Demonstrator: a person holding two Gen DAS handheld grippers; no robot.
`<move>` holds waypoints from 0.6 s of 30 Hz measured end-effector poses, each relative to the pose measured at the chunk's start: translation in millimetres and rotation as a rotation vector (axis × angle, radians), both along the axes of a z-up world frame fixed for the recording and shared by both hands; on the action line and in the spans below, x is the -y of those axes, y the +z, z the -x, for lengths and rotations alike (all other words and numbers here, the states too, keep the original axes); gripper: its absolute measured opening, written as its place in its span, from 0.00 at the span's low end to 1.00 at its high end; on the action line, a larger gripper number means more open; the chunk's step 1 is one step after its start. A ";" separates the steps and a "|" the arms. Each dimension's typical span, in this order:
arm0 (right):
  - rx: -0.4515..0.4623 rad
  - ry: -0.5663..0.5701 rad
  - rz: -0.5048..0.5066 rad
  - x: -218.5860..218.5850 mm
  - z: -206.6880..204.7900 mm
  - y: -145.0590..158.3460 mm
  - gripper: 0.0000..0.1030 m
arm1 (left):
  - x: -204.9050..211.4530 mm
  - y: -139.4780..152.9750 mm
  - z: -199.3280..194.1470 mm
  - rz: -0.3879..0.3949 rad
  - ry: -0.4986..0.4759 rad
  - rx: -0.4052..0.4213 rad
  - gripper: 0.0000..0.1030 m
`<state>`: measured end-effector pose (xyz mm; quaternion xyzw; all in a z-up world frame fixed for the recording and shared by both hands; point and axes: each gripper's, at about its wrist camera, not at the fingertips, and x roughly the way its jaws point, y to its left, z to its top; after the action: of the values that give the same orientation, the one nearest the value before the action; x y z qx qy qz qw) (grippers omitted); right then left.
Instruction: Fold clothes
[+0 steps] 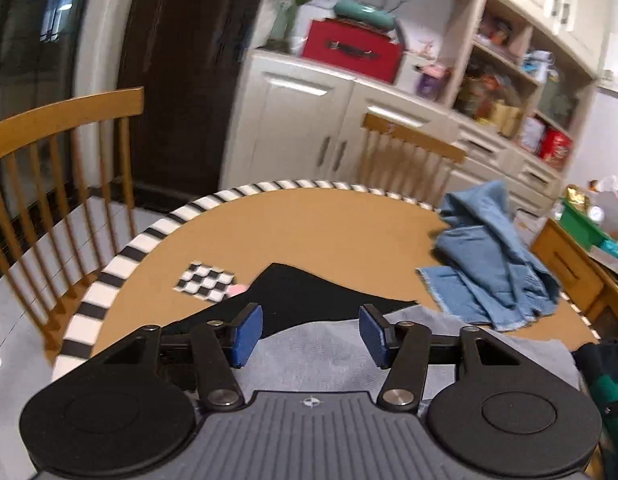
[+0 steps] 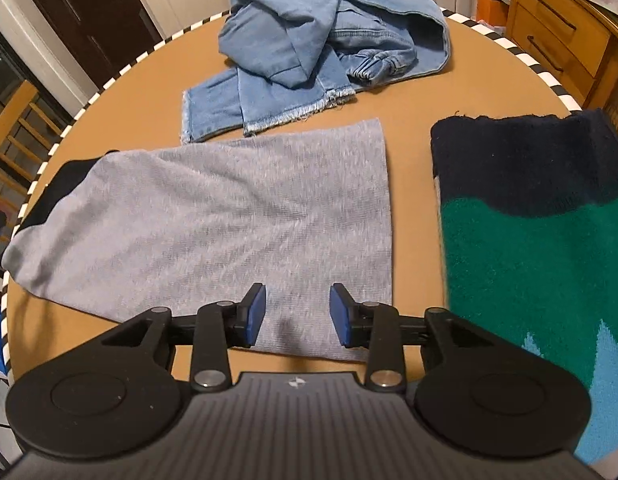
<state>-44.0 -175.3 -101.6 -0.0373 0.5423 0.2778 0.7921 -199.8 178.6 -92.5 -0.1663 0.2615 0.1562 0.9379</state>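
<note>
Grey knit garment (image 2: pixel 229 216): frame centre; soft, light, limp; judged best pinched at its lower hem corners.
Right gripper (image 2: pixel 297 316): jaws apart, empty.
Left gripper (image 1: pixel 311 334): jaws apart, empty.

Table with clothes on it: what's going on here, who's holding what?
A person is folding clothes on a round table with two handheld grippers. The left gripper and right gripper are both open and hold nothing, poised over the grey garment, which lies flat and partly folded. The jeans sit crumpled at the far side. A green-and-navy sweater lies flat beside the grey one.
</note>
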 end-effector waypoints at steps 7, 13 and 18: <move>-0.008 -0.026 -0.011 5.3 -1.2 -0.9 0.37 | -27.2 -43.3 -15.9 -0.006 0.033 -0.230 0.54; -0.003 -0.059 -0.012 14.3 -0.8 -1.7 0.37 | -28.0 -48.4 -23.9 -0.156 -0.016 -0.301 0.51; 0.003 -0.098 -0.035 30.5 -2.6 2.7 0.44 | -23.9 -7.2 -14.5 -0.119 0.095 -0.186 0.65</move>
<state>-41.4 -205.8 -98.9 0.0027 0.5373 0.2478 0.8061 -185.3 202.5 -99.7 -0.1076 0.3293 0.2305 0.9093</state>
